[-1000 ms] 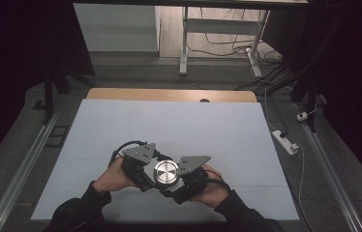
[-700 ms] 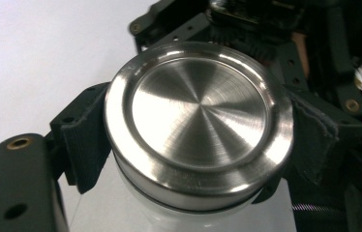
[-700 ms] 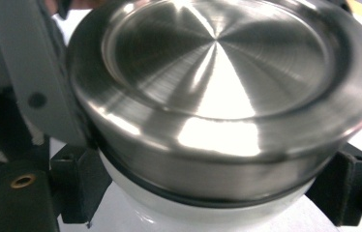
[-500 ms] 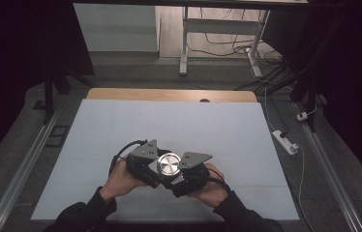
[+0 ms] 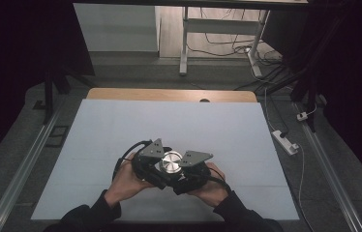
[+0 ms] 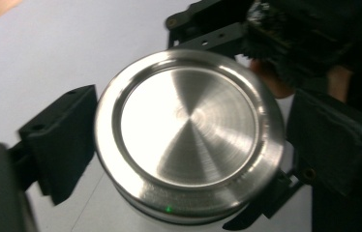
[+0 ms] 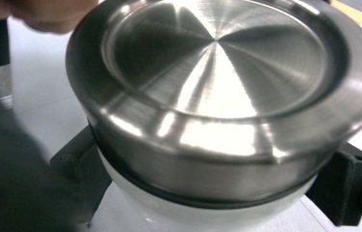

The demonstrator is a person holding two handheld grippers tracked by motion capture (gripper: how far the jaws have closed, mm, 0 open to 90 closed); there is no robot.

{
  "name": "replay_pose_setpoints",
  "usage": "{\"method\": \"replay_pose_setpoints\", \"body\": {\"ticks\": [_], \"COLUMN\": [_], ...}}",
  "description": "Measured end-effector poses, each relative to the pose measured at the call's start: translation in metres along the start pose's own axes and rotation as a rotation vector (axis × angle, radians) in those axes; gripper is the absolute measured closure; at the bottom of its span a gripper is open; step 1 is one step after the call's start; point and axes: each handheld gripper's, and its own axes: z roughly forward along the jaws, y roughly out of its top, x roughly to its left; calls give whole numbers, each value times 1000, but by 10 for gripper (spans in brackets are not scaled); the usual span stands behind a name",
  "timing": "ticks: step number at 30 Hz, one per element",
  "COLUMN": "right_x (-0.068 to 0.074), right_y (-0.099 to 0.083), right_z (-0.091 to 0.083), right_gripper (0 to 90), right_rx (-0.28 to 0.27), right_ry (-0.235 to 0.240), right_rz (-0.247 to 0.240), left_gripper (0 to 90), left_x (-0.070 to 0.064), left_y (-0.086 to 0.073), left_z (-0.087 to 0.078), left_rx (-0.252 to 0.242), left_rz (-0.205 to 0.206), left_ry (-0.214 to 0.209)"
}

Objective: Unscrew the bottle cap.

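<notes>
Steel-lidded jar (image 5: 172, 162) sits near the table's (image 5: 218, 125) near edge, centre, between both grippers. The right gripper view adds a white body and dark seal ring beneath the brushed lid (image 7: 218, 63). Left gripper (image 6: 169, 145) jaws flank the jar on both sides, clasping it. Right gripper (image 7: 218, 174) jaws likewise clamp it below the lid. The high view shows both hands (image 5: 126, 183) meeting there.

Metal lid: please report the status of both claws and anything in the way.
Left claw and right claw both shut on jar. Metal lid on top, jar low over table. Nothing in the way.
</notes>
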Motion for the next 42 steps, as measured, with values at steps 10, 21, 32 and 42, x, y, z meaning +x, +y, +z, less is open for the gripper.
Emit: {"method": "replay_pose_setpoints", "body": {"ticks": [10, 21, 32, 42], "right_x": [4, 18, 11, 4], "right_y": [2, 3, 3, 2], "right_z": [-6, -4, -3, 0], "right_gripper": [147, 147, 147, 147], "right_rx": [-33, -11, -5, 2], "right_ry": [156, 253, 156, 20], "right_rz": [-51, -144, -93, -30], "left_gripper": [43, 140, 185, 186], "left_x": [7, 9, 10, 3], "left_y": [-8, -18, -17, -8], "left_z": [-19, -18, -12, -2], "left_rx": [21, -15, -39, -15], "left_rz": [153, 231, 153, 25], "left_ry": [-154, -303, -182, 3]}}
